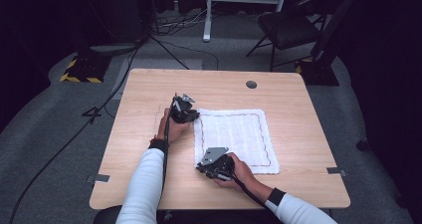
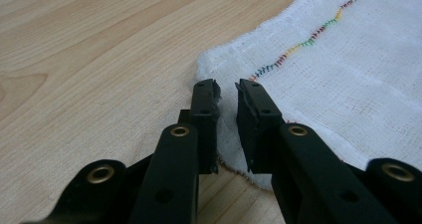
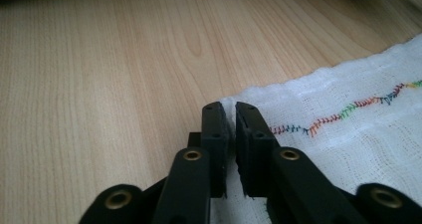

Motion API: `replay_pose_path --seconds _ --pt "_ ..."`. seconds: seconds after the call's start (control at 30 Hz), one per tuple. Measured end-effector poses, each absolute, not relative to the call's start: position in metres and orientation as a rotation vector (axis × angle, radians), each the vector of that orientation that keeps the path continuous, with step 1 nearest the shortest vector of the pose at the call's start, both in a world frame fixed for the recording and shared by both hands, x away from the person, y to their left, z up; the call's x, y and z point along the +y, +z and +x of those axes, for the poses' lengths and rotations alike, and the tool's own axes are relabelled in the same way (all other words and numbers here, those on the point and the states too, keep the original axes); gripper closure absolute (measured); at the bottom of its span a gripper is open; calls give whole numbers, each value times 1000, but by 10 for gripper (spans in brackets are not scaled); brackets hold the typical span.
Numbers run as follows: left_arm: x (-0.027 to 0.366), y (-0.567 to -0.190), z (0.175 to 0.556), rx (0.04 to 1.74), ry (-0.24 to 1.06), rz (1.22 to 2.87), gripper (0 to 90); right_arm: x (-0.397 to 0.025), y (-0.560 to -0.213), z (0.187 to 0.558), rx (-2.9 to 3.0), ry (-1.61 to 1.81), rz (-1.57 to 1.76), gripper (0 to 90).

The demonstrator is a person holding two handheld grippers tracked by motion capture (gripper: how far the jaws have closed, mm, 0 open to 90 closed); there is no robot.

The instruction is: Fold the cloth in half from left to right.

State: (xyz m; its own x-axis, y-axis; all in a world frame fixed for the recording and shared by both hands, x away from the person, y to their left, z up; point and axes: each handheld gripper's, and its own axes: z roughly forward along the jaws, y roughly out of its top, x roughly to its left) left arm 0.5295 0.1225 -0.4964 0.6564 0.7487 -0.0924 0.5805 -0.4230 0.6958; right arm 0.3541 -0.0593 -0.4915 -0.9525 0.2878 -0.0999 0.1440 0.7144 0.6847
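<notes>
A square white gauze cloth (image 1: pixel 234 139) with a wavy line of multicoloured stitching running inside its border lies flat on the light wooden desk (image 1: pixel 144 92), a little right of the desk's middle and near the person's side. The left gripper (image 1: pixel 185 115), held in the person's left hand (image 1: pixel 171 130), sits at the cloth's far left corner. In the left gripper view, the left gripper (image 2: pixel 226 92) has its black jaws set narrowly apart, one jaw on each side of the cloth's (image 2: pixel 348 64) frayed edge by the corner, with a clear gap between the tips and cloth showing in that gap; the jaws are not closed on the fabric. The right gripper (image 1: pixel 206 167), held in the person's right hand (image 1: pixel 239 171), sits at the cloth's near left corner, with its grey three-cornered plate facing up. In the right gripper view, the right gripper (image 3: pixel 228 109) has its jaws drawn almost together, with the corner edge of the cloth (image 3: pixel 358 134) standing up in the thin slot between them, so it appears pinched on that corner. Both white sleeves come in from the near edge of the desk. A dark round grommet (image 1: pixel 251 84) is set in the desk's far side, well apart from the cloth.
</notes>
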Motion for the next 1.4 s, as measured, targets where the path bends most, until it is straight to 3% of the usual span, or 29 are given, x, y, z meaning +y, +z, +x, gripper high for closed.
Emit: replay_pose_path --seconds 0.3,0.6,0.87,0.93,1.03,1.2,1.23,1.33,1.37,1.4 --pt "130 -493 526 1033 317 2155 850 -58 -481 352 2711 1089 329 869" --pt "162 -488 519 1102 337 2123 896 -49 -475 348 2715 1104 278 872" --pt "156 -492 518 1106 323 2092 606 -49 -478 348 2734 1102 273 872" --pt "152 -494 520 1099 308 2090 569 -50 -480 346 2741 1090 260 872" --pt "142 -496 524 1127 307 2108 428 -52 -480 344 2747 1093 250 873" --pt "134 -497 528 1131 327 2109 397 -55 -478 343 2747 1107 259 873" --pt "132 -497 528 1125 329 2106 421 -55 -478 343 2748 1105 252 872" --pt "131 -497 527 1097 329 2112 641 -56 -477 342 2745 1103 244 873" --pt "131 -497 527 1088 305 2107 641 -56 -477 342 2745 1103 244 873" --pt "130 -498 527 1065 289 2117 765 -56 -476 342 2743 1105 248 872"
